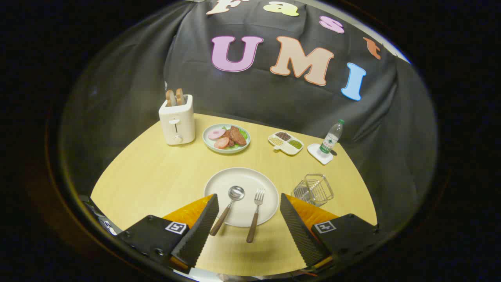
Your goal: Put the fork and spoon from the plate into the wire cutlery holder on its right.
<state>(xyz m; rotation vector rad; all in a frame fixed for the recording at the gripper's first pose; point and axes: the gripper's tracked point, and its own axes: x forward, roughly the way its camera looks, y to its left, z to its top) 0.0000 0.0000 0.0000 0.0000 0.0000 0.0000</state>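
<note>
1. The tongs (249, 219) hang spread wide above the near rim of the plate (219, 184), holding nothing.
2. On the plate, the spoon (228, 207) and the fork (255, 214) lie side by side between the fingers, their wooden handles reaching over the plate's near rim onto the table (156, 176).
3. The wire cutlery holder (313, 190) stands just right of the plate and looks empty.
4. Beyond the plate sit a toaster (177, 119), a dish of food (226, 138), a divided tray (286, 142) and a water bottle (331, 138).
5. This looks like the approach step; nothing has been moved yet.
6. The next move probably calls for lowering onto one handle and closing on it, clear of the other utensil.
</note>
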